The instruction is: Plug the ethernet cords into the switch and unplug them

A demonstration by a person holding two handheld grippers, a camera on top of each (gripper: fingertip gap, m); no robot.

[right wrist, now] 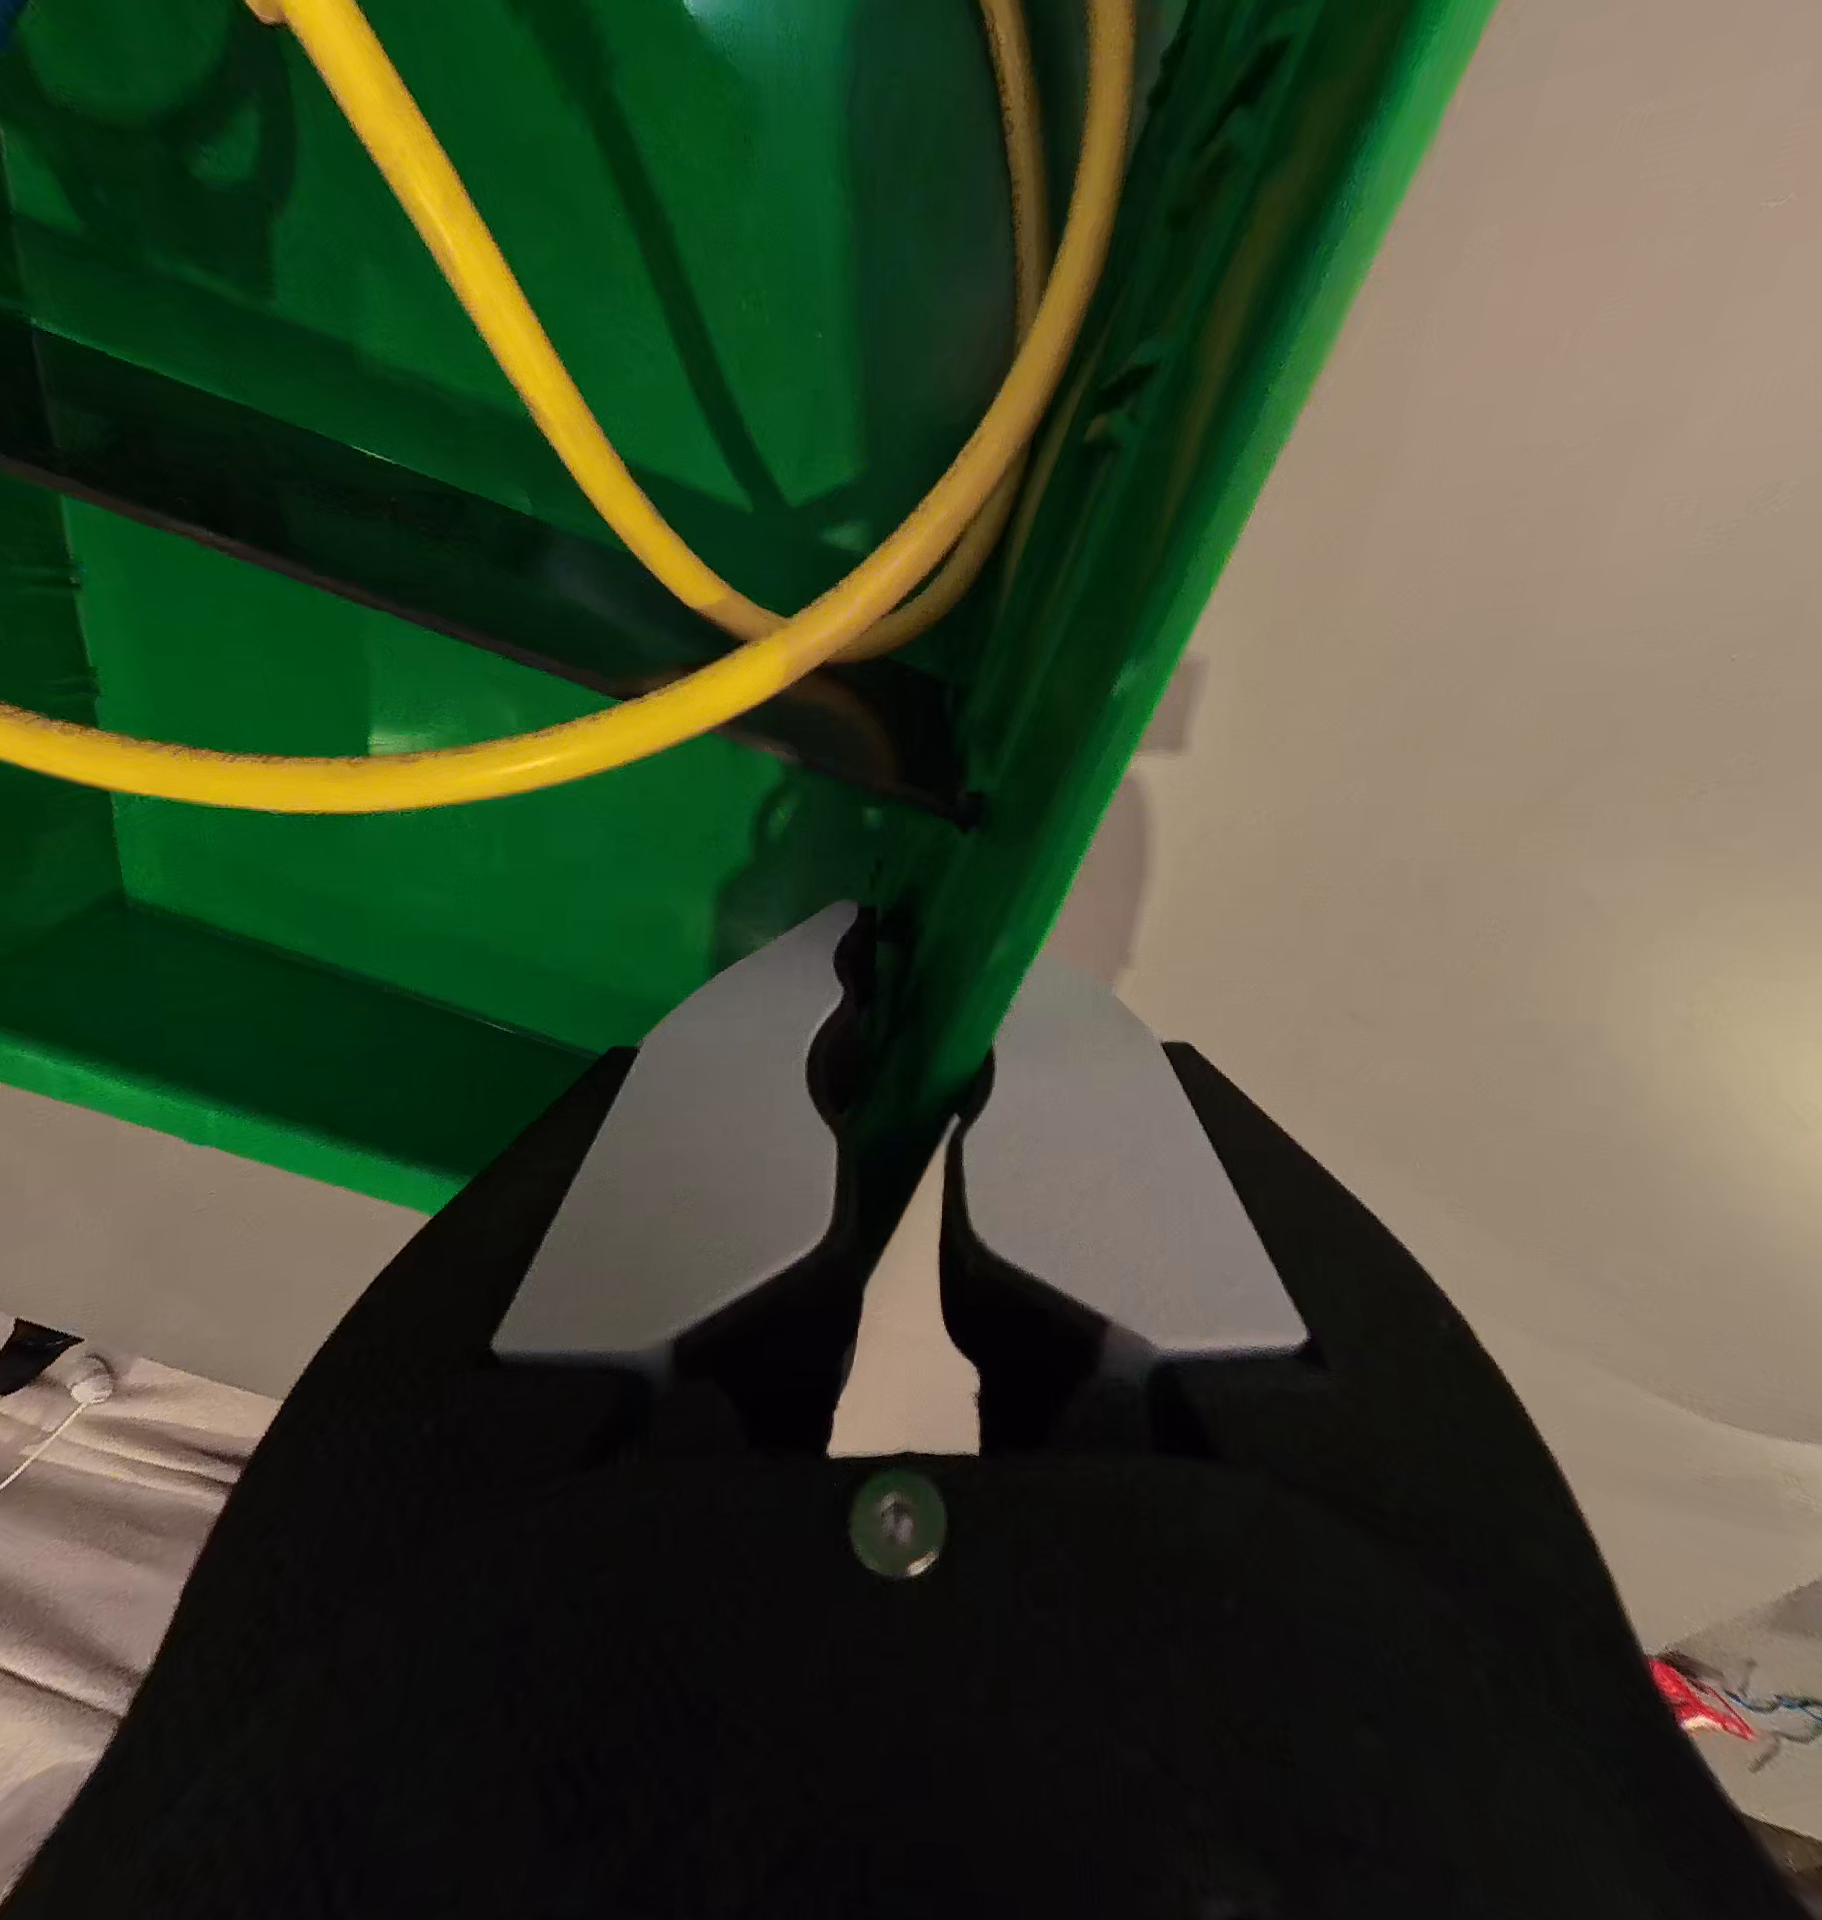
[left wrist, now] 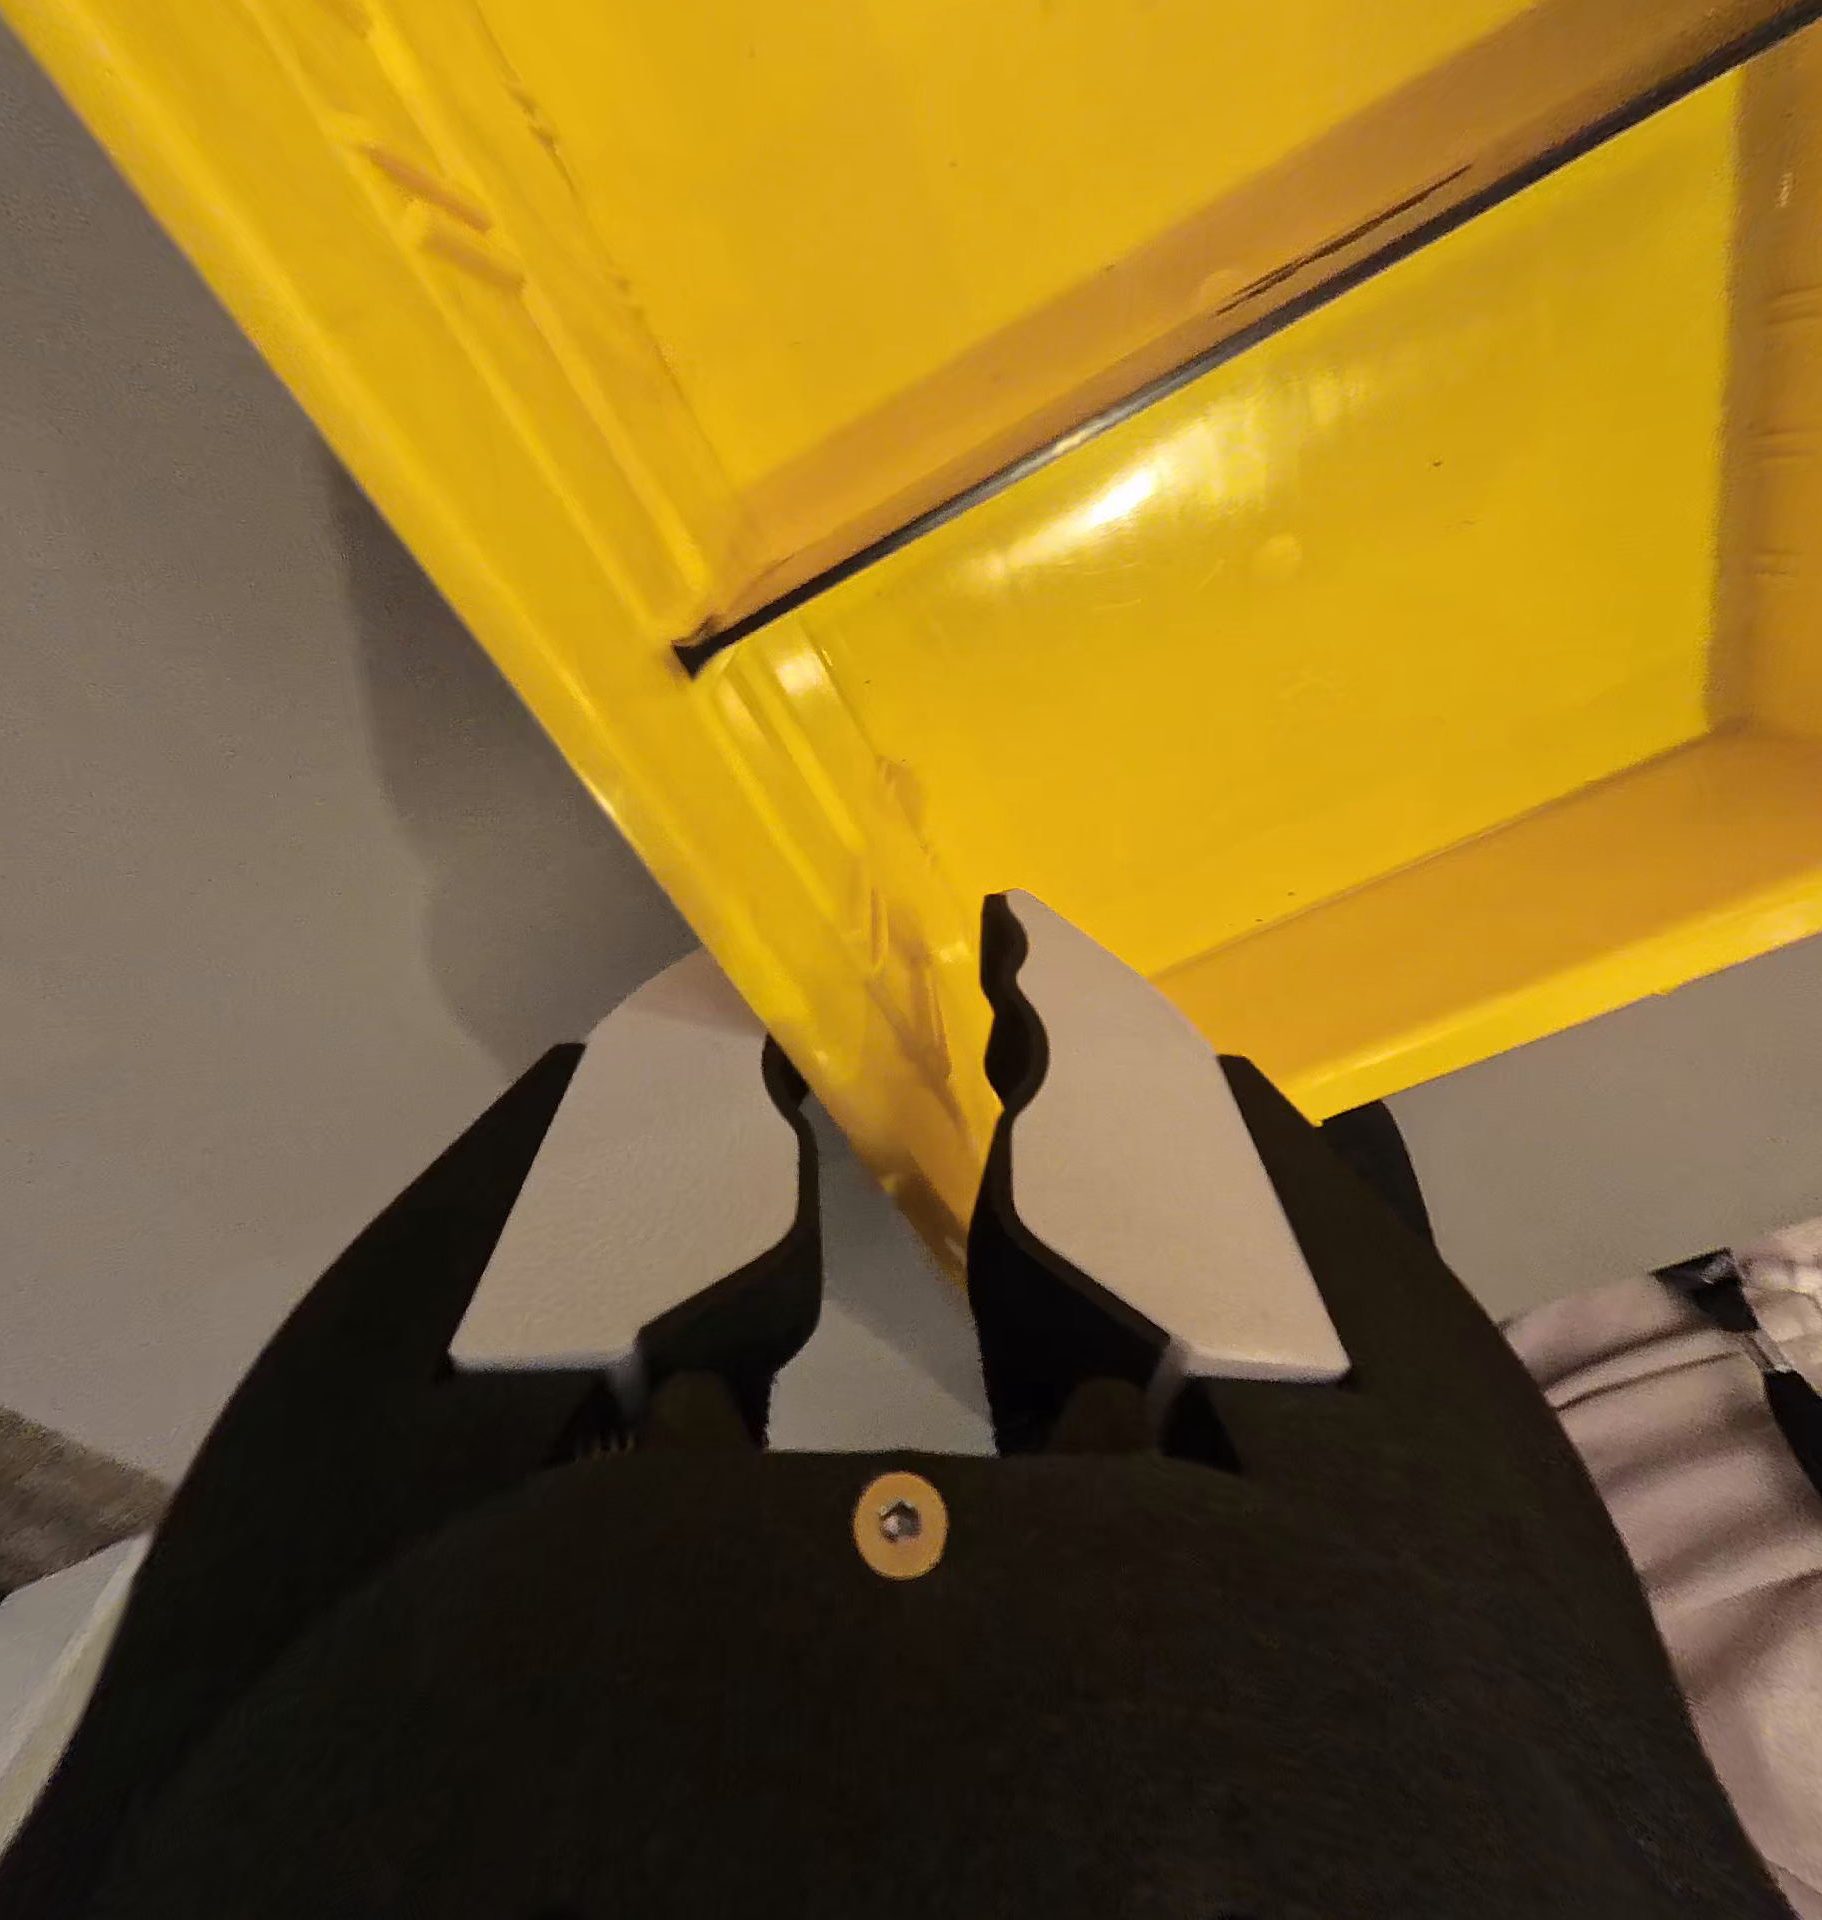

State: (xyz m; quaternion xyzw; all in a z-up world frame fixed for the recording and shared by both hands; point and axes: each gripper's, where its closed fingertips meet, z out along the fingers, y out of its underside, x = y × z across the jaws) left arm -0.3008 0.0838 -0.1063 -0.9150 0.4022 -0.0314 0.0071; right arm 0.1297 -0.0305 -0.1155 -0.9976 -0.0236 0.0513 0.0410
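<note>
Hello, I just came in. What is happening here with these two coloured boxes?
A person works with two handheld grippers, and each one grips the side wall of a plastic bin. The left gripper has its fingers on either side of the rim of a yellow plastic bin with a divider; the part in view holds nothing. The right gripper is closed on the wall of a green plastic bin, where a looped yellow cable lies. No switch is in view.
</note>
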